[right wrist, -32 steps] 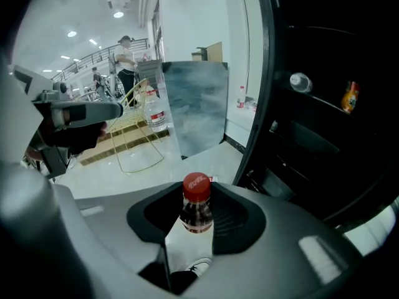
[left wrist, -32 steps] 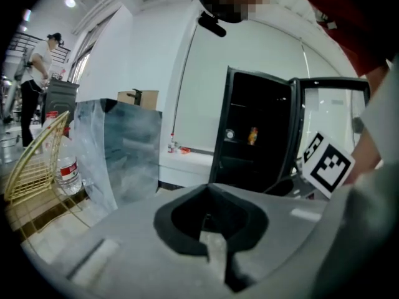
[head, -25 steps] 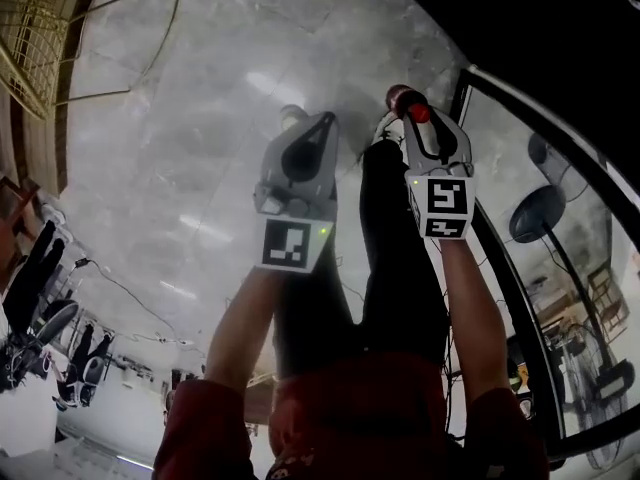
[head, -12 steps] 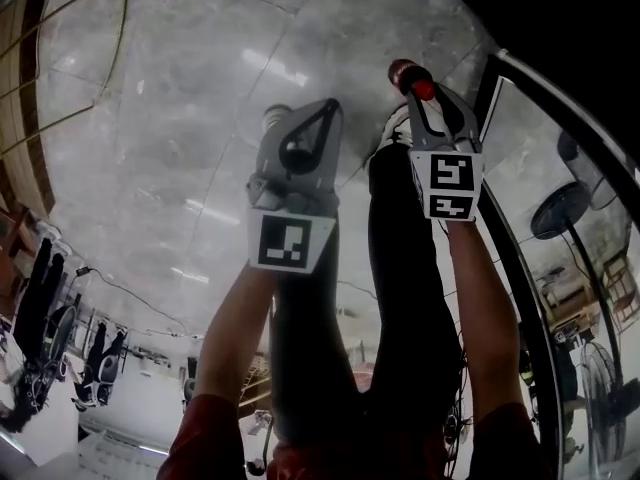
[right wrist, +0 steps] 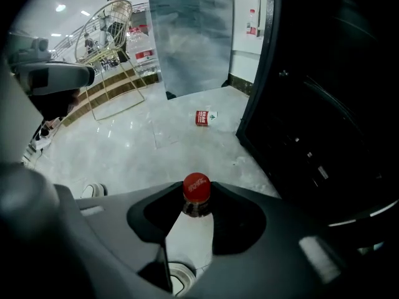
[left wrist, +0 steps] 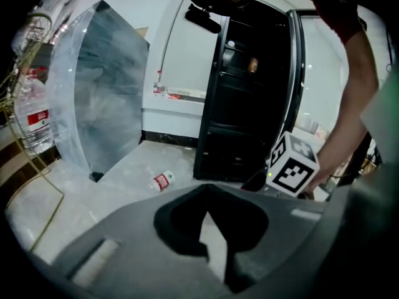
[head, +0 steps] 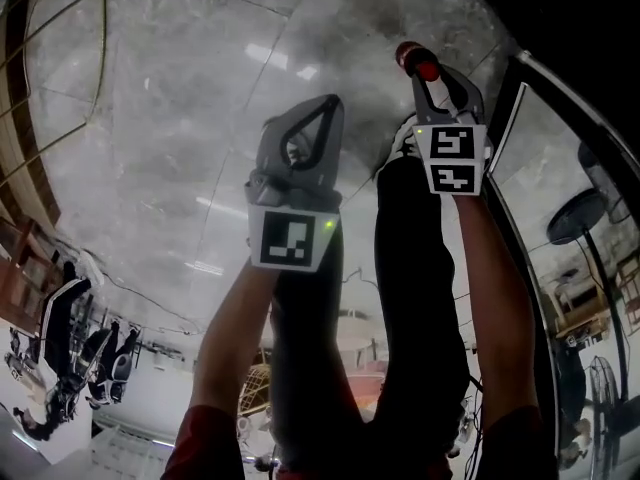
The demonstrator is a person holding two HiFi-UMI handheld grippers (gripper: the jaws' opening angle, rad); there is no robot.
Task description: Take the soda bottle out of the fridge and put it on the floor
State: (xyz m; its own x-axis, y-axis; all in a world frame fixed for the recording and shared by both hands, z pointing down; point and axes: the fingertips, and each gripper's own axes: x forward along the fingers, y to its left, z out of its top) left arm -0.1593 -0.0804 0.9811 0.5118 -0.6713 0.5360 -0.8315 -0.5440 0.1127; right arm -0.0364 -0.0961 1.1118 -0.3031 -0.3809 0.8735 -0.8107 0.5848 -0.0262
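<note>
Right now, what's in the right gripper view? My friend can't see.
The right gripper holds a red-capped soda bottle by its neck over a pale marble floor. A black fridge stands at right; a small bottle lies farther off.

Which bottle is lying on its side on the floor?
The small red-labelled bottle. The red-capped soda bottle is held in the right gripper, and the big water bottle stands upright.

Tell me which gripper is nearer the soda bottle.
Right. The right gripper grips the soda bottle by its neck; the left gripper is alongside, empty, not touching it.
</note>
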